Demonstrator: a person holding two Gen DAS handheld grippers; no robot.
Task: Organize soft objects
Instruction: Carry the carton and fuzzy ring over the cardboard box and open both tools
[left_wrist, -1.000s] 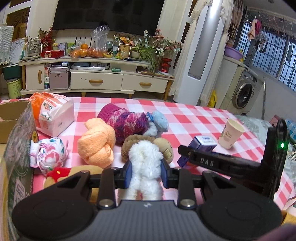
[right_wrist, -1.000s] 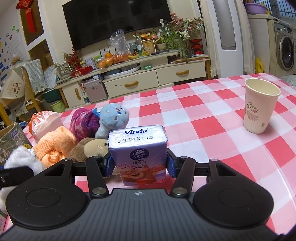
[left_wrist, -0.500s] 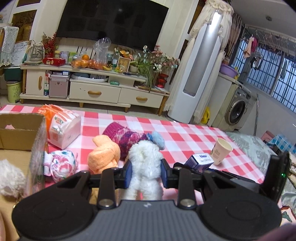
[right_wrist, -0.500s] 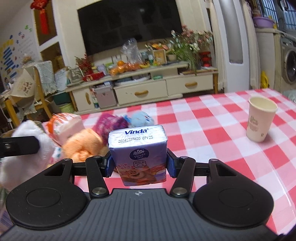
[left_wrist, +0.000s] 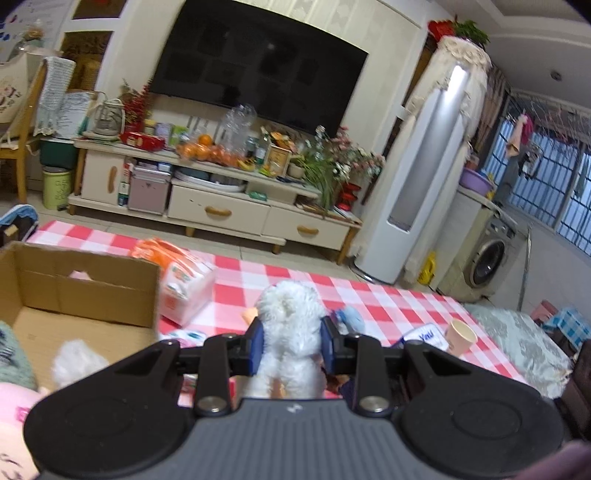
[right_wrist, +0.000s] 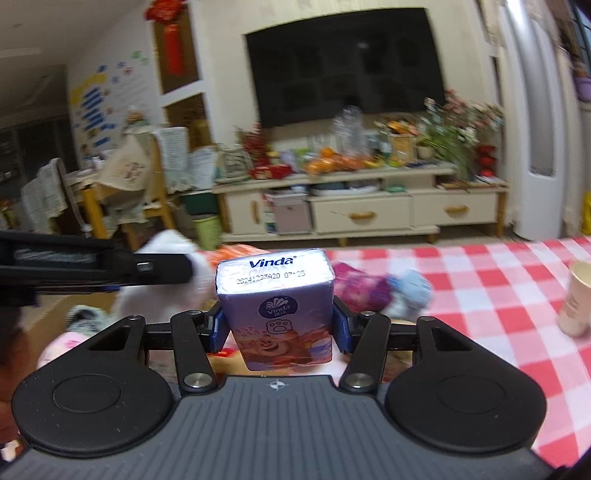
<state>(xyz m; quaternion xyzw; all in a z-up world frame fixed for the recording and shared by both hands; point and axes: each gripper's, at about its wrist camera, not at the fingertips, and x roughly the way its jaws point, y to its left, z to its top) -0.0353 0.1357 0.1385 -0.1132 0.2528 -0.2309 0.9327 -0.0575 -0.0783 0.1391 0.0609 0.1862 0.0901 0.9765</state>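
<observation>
My left gripper (left_wrist: 291, 345) is shut on a fluffy white plush toy (left_wrist: 288, 325), held up above the checkered table just right of an open cardboard box (left_wrist: 85, 288). That box holds a white fluffy toy (left_wrist: 75, 363) and a pink soft thing (left_wrist: 14, 410). My right gripper (right_wrist: 277, 328) is shut on a purple Vinda tissue pack (right_wrist: 275, 295), lifted over the table. In the right wrist view the left gripper's arm (right_wrist: 92, 269) and its white plush toy (right_wrist: 166, 273) show at the left. A purple knit item (right_wrist: 364, 288) and a blue plush (right_wrist: 412, 288) lie on the table.
An orange-and-white tissue package (left_wrist: 184, 284) lies beside the box. A paper cup (right_wrist: 576, 299) stands at the right on the red-and-white tablecloth (right_wrist: 498, 295). Behind the table are a TV cabinet (left_wrist: 221, 206), a chair (right_wrist: 122, 199) and a washing machine (left_wrist: 487, 258).
Both grippers have risen and swung left toward the cardboard box, each keeping its load. The box interior has come into the left wrist view; the soft items on the table have dropped behind the grippers.
</observation>
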